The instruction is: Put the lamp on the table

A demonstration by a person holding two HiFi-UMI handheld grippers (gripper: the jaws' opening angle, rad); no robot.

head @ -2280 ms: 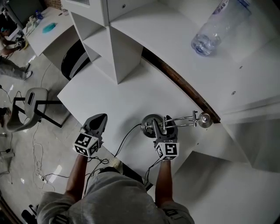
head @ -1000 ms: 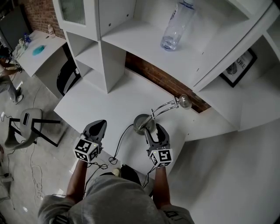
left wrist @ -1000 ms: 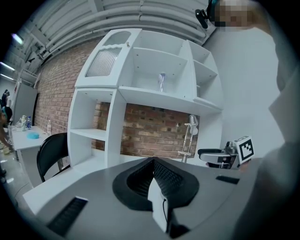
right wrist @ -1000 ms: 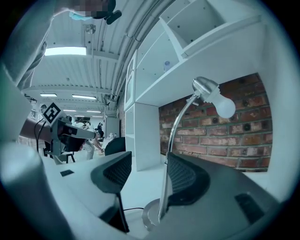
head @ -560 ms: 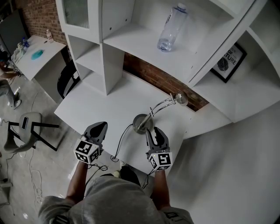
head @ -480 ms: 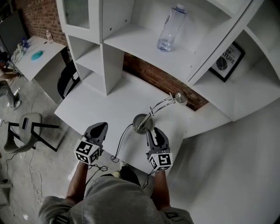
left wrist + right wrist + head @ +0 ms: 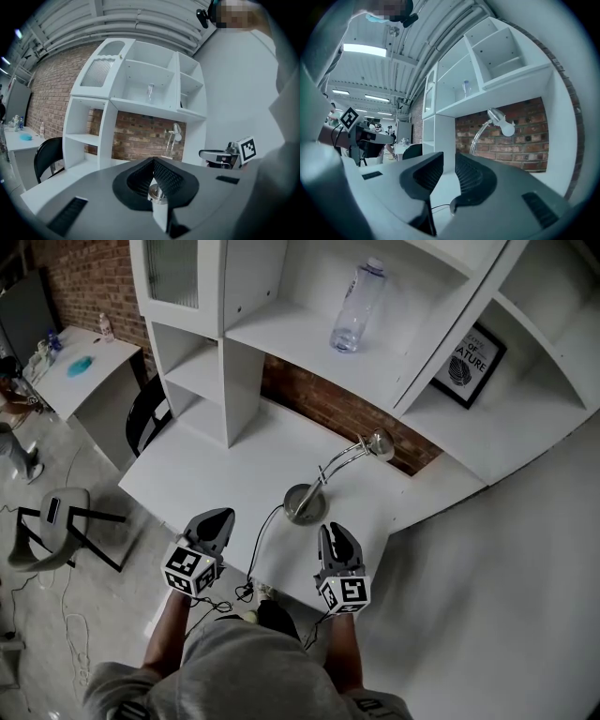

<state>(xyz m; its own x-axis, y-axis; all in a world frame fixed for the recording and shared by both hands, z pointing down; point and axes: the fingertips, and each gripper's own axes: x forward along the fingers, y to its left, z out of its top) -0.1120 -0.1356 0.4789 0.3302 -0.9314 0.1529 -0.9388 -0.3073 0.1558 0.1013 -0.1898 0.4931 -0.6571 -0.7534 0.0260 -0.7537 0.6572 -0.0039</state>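
Note:
The silver desk lamp (image 7: 302,503) stands upright on the white table (image 7: 216,465). Its curved neck rises to the head (image 7: 380,443) by the brick wall, and its black cord (image 7: 262,535) trails to the front edge. My right gripper (image 7: 336,532) hovers just short of the base, apart from it. Its jaws have just been closing, a narrow gap still shows between them, and nothing is in it. The right gripper view has the lamp (image 7: 499,123) ahead. My left gripper (image 7: 217,519) is shut and empty at the table's front left, with the lamp (image 7: 173,140) far ahead in its view.
A white shelf unit (image 7: 234,343) backs the table, with a clear bottle (image 7: 354,306) on one shelf and a framed picture (image 7: 469,352) to the right. A black chair (image 7: 150,413), a stool (image 7: 56,521) and a side table (image 7: 75,357) stand at the left.
My right gripper has drawn back from the lamp base toward the table's front edge and its jaws have narrowed. The left gripper shifted slightly. The lamp stays standing.

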